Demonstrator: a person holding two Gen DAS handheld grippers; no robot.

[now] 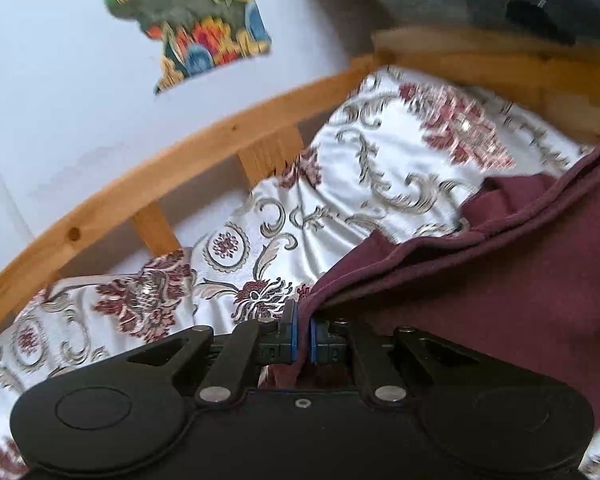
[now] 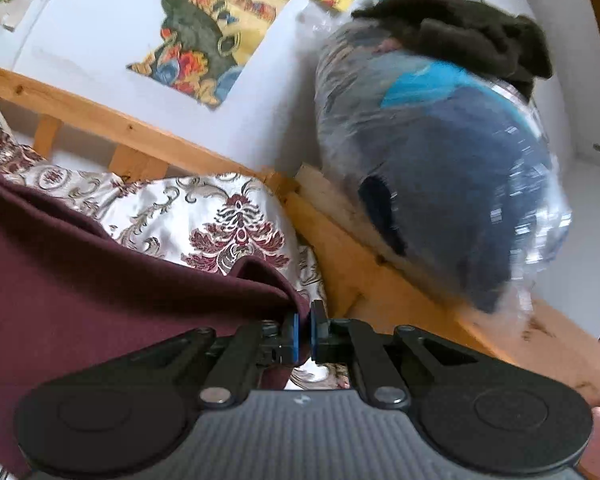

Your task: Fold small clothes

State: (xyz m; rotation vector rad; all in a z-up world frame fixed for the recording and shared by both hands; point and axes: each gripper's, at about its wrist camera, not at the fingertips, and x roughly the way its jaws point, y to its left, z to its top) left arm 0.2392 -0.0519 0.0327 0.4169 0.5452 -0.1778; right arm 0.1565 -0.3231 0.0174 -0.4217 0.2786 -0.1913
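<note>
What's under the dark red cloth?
The flowery bedspread lies under the maroon garment. What else the garment covers cannot be seen.

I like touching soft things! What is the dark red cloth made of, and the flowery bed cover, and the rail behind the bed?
Dark red cloth: looks like matte, soft knit, maybe cotton; no shine, thick rolled edge.
Flowery bed cover: looks like smooth satin-type fabric; glossy highlights on its folds.
Rail: light wood, bare or lightly finished; knots and grain show.

Floral bedspread (image 1: pixel 340 184), wooden bedframe (image 1: pixel 204 148), poster (image 2: pixel 216 36)
</note>
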